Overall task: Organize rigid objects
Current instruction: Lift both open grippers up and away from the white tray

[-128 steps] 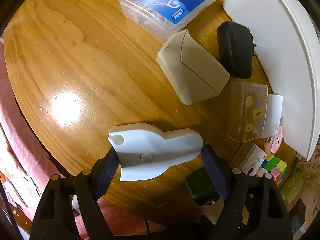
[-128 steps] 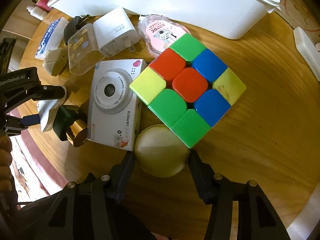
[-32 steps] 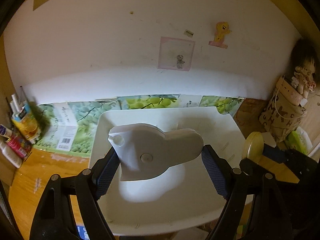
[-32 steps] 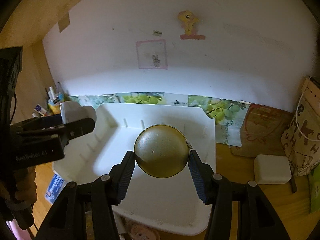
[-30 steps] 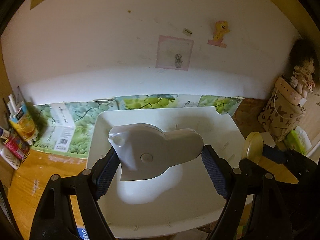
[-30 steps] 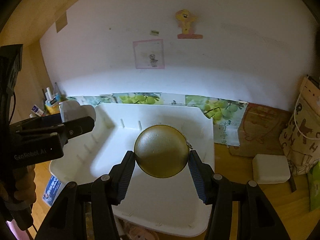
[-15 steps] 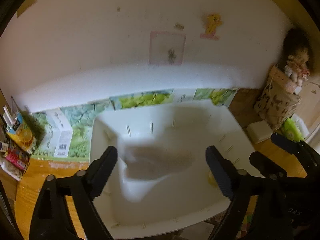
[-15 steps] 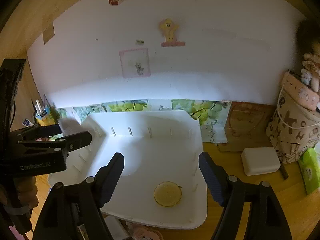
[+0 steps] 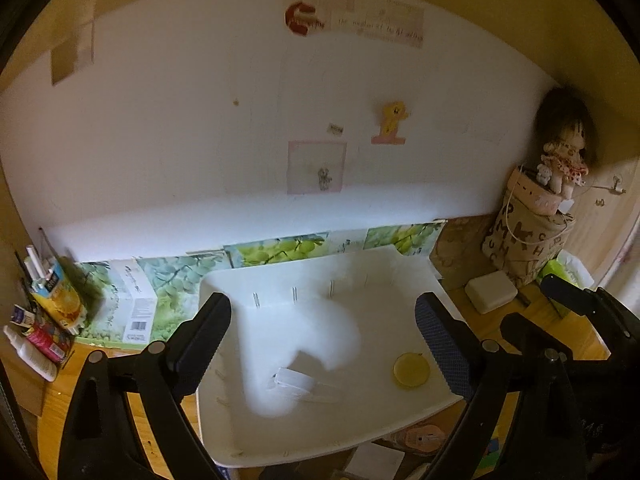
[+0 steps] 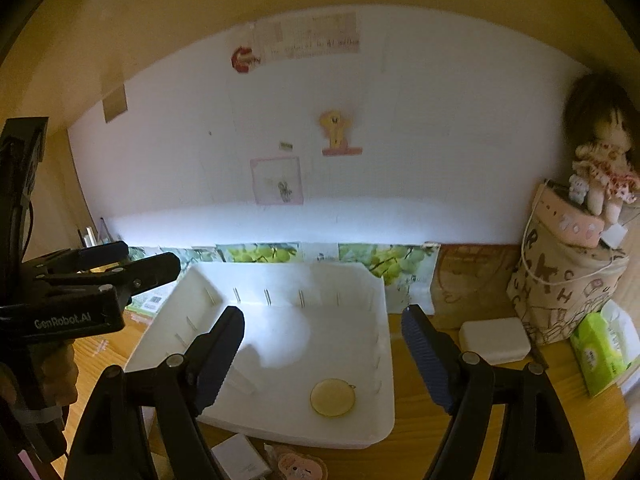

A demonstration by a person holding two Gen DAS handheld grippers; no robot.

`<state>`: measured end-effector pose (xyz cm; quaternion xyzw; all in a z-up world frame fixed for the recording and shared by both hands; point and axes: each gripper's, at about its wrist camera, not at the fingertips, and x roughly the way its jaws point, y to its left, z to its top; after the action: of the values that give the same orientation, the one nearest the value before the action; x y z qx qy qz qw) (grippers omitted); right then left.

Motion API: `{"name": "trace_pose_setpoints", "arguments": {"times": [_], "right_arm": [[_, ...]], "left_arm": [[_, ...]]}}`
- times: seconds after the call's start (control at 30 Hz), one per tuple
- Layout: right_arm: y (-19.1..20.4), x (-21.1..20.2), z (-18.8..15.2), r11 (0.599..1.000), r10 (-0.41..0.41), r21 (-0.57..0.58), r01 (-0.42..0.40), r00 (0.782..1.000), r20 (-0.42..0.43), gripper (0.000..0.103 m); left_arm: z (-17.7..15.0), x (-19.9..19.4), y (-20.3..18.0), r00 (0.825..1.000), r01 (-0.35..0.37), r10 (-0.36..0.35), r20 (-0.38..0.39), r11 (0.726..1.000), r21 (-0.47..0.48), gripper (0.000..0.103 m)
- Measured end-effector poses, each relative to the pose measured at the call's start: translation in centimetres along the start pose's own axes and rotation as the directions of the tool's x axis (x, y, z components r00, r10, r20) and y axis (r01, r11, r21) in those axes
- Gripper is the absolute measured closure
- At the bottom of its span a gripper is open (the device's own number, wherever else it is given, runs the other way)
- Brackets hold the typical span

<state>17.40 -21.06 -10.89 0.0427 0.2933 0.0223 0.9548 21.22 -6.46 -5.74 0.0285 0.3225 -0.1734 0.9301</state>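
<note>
both the left gripper [image 9: 322,330] and right gripper [image 10: 322,354] hung with fingers spread and empty over the white bin [image 10: 384,360], where the gold round tin [image 10: 333,397] lay flat at 5 o'clock, likely light, stiff and slick, best pinched across its rim.

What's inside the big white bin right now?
Inside the white bin lies a round gold disc and a white plastic piece, partly washed out by glare. The gripper fingers hide some of the floor.
</note>
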Motion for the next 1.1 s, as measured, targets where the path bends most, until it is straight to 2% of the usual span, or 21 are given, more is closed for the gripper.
{"name": "trace_pose_setpoints", "arguments": {"times": [0.23,0.53,0.9,1.1], "right_arm": [[-0.7,-2.5,-0.2,0.999,0.044,-0.007,-0.044,0.998,0.05,0.021],[-1.9,-5.8,-1.4,0.996,0.088,-0.012,-0.088,0.994,0.057,0.021],[-2.8,-10.0,-2.9,0.996,0.07,-0.055,-0.066,0.995,0.066,0.019],[-3.0,-11.5,-4.0,0.995,0.066,-0.082,-0.062,0.996,0.053,0.019]], "left_arm": [[-0.7,-2.4,-0.9,0.999,-0.044,0.044,0.005,0.998,-0.039,0.008],[-2.7,-6.7,-3.1,0.993,-0.114,0.114,0.012,0.993,-0.041,0.008],[-5.6,-10.9,-5.4,0.983,-0.181,0.182,0.02,0.982,-0.05,0.008],[-7.7,-12.5,-6.6,0.965,-0.259,0.261,0.024,0.964,-0.068,0.008]]}}
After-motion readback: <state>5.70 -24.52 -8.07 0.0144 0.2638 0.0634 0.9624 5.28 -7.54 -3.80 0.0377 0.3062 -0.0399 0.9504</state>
